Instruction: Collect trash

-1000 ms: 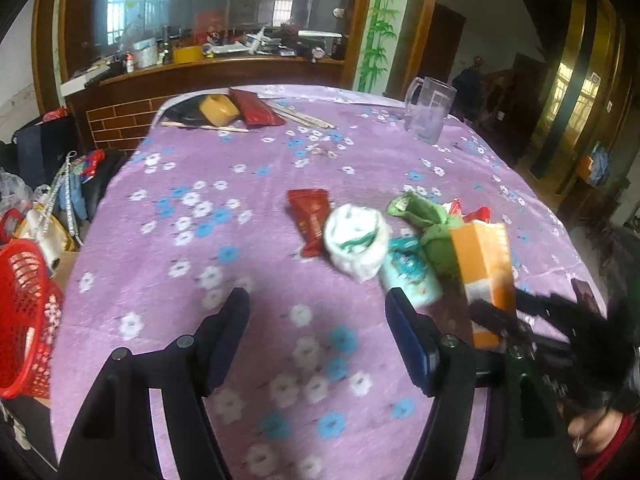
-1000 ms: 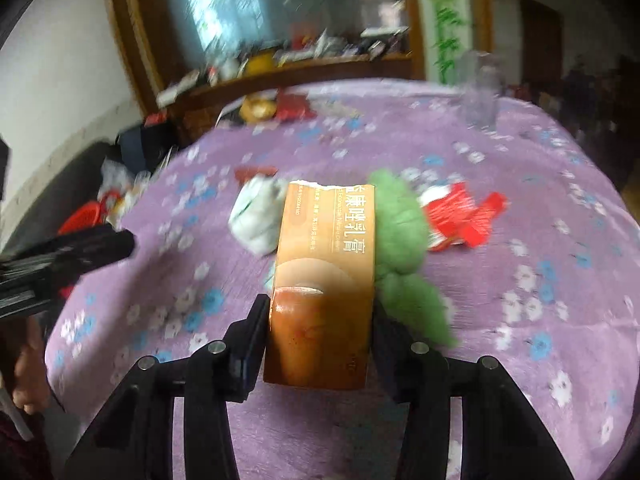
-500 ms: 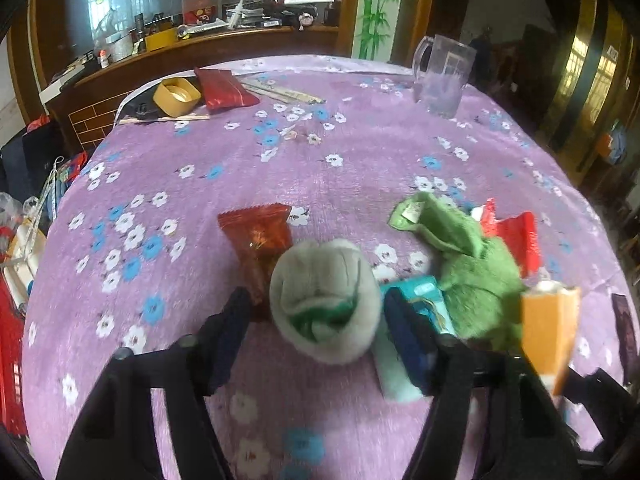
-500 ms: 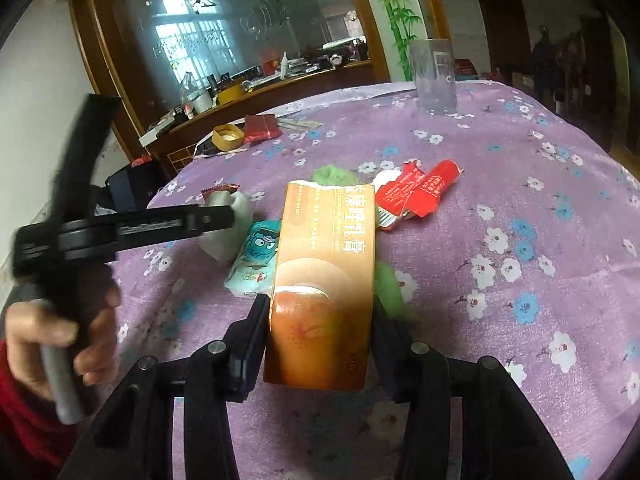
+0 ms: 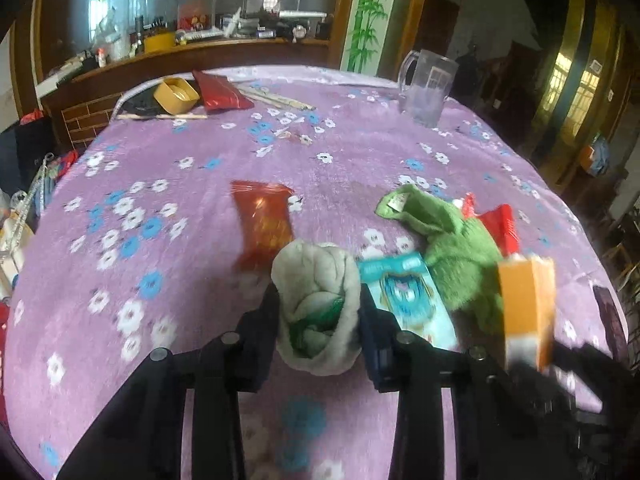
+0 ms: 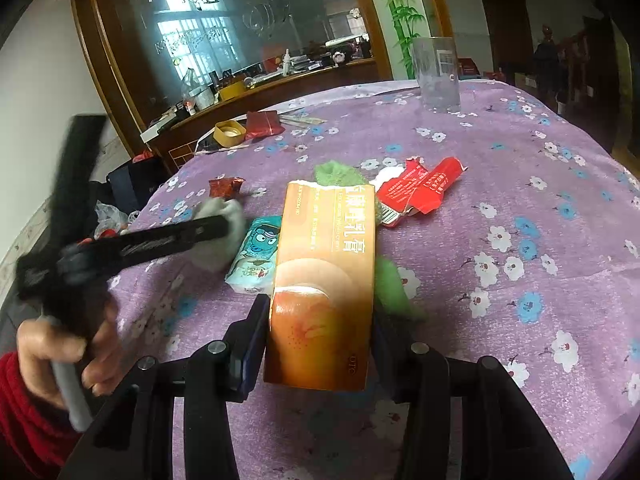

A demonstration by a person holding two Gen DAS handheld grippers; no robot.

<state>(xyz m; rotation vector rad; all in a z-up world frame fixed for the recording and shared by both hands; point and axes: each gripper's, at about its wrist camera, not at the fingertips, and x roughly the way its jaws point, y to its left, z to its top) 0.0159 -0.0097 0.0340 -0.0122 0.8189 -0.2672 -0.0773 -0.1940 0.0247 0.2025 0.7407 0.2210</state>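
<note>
My left gripper (image 5: 318, 312) is shut on a crumpled grey-white wad (image 5: 318, 308) on the purple flowered tablecloth (image 5: 180, 220). My right gripper (image 6: 320, 316) is shut on an orange carton box (image 6: 324, 288) and holds it above the table; the box also shows at the right of the left wrist view (image 5: 526, 312). On the cloth lie a red snack packet (image 5: 264, 220), a light blue wrapper (image 5: 404, 296), a green cloth (image 5: 452, 248) and a torn red wrapper (image 6: 420, 188). The left gripper (image 6: 224, 228) and wad (image 6: 224, 216) show blurred in the right wrist view.
At the far side of the table stand a clear plastic jug (image 5: 426, 92), a yellow tape roll (image 5: 176, 94), a dark red pouch (image 5: 220, 94) and chopsticks (image 5: 276, 98). A wooden counter (image 5: 160, 64) with clutter lies behind. Bags sit on the floor at the left (image 5: 24, 200).
My left gripper moved forward to the grey-white wad and closed on it. My right gripper kept its hold on the orange box and shifted a little.
</note>
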